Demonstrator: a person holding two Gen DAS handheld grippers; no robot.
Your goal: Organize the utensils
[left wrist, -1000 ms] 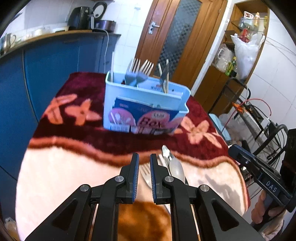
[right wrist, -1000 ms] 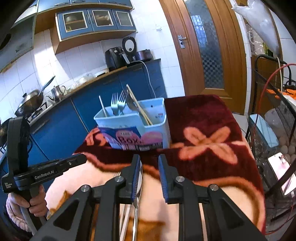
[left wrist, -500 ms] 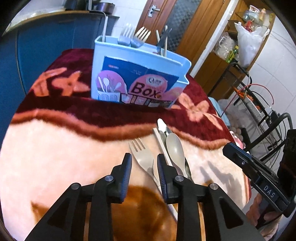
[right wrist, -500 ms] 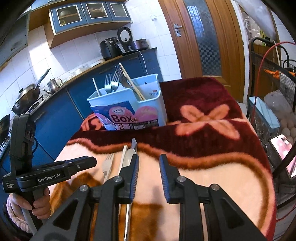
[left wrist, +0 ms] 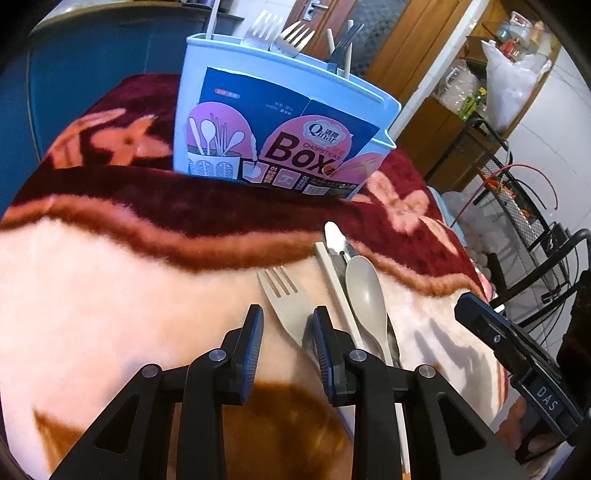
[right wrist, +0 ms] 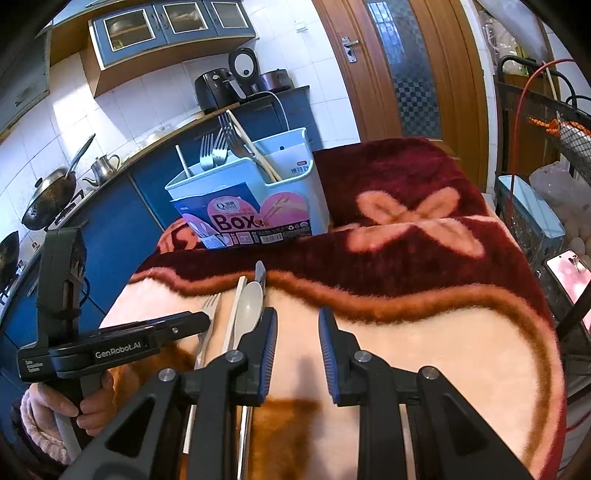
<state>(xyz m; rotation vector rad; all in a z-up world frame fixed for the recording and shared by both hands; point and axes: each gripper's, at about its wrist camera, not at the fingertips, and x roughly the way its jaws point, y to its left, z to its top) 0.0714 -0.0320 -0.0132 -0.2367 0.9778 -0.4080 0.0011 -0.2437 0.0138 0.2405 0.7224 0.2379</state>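
Left tool (left wrist: 288, 325) hangs low over the beige fork (left wrist: 286, 304), narrow gap, jaws closing, nothing pinched yet. Fork lies on the blanketed table (left wrist: 110, 295) in front of the utensil box (left wrist: 280, 122), just left of the spoon (left wrist: 365, 291). Straddle the neck, avoid the chopstick (left wrist: 334, 275). Right tool (right wrist: 297, 325): narrow, empty.

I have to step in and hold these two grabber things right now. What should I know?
Left gripper: jaws closing, straddling the beige fork, not yet pinching it.
Right gripper: open, empty, above the blanket just right of the utensils.
Lying on the blanket: fork, a beige chopstick, a beige spoon and a knife.
Done: metal forks and chopsticks already stand in the light blue utensil box.
Left: move these four into the box.
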